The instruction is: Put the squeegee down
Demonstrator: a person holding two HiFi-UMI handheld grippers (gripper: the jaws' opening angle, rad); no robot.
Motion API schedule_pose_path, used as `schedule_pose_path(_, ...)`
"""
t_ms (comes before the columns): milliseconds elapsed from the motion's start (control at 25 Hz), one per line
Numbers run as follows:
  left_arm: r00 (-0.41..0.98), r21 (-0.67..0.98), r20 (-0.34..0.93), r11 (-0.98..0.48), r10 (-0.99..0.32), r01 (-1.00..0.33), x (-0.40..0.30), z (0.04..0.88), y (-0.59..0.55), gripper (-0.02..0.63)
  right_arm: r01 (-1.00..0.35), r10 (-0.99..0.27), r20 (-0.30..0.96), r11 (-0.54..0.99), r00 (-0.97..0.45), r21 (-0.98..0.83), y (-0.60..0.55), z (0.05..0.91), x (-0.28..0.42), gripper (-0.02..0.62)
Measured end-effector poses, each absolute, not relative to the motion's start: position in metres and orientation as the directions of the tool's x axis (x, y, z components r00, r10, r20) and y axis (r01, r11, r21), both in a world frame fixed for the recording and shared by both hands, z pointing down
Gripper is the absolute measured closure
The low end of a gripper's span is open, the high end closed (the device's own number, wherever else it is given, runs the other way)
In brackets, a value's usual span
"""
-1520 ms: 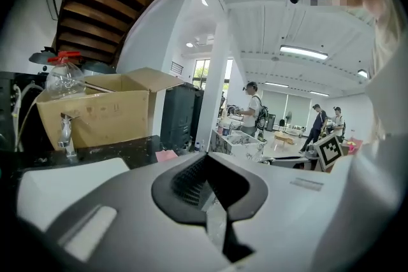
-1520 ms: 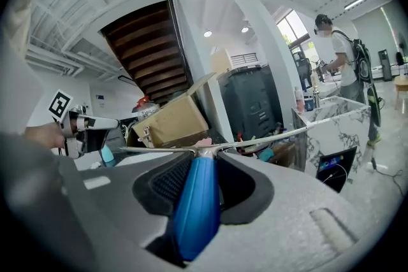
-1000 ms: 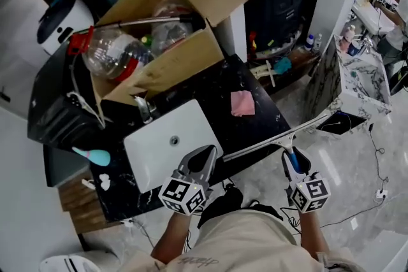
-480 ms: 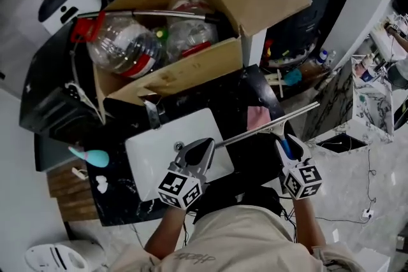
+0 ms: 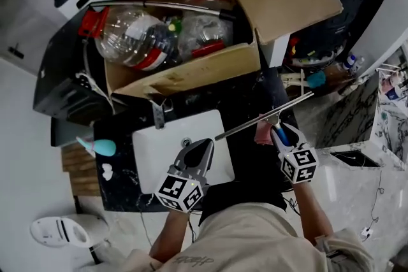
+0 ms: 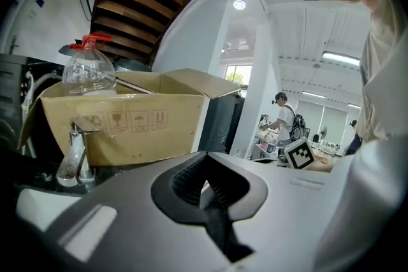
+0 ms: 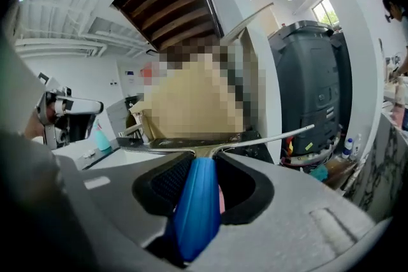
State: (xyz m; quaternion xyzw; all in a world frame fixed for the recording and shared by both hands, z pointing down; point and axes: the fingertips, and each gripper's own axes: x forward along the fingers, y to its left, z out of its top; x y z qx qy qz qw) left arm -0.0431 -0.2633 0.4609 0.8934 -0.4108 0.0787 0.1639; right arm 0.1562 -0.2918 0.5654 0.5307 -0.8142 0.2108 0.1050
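Observation:
The squeegee has a long metal blade and a blue handle. My right gripper is shut on that handle and holds the squeegee above the black counter. The blade slants from the white sink basin's right edge up to the right. In the right gripper view the blade lies level across the jaws of the right gripper. Over the basin's front right corner, my left gripper is shut with nothing in it; the left gripper view shows that left gripper with its jaws met.
An open cardboard box with plastic bottles and a metal rod fills the back of the counter. A faucet stands behind the basin. A pink cloth lies under the squeegee. A teal item sits at the left.
The right gripper has carried the squeegee left, from beyond the counter's right edge to over the counter, its blade tip reaching the basin. The left gripper has stayed over the basin.

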Motion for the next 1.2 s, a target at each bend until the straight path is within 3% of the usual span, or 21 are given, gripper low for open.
schedule_pose_path(400,0.549,0.231,0.337,-0.498,-0.765,-0.836,-0.05,0.473,-0.269,0.592,-0.892,-0.733,0.508,0.374,-0.452,-0.253,-0.313,0.623,0.15,0.463)
schedule_pose_path(1200,0.571,0.258,0.275,-0.512,-0.774,-0.819,-0.055,0.465,-0.265,0.592,-0.922,-0.743,0.555,0.36,-0.375,-0.141,-0.303,0.623,0.157,0.459)
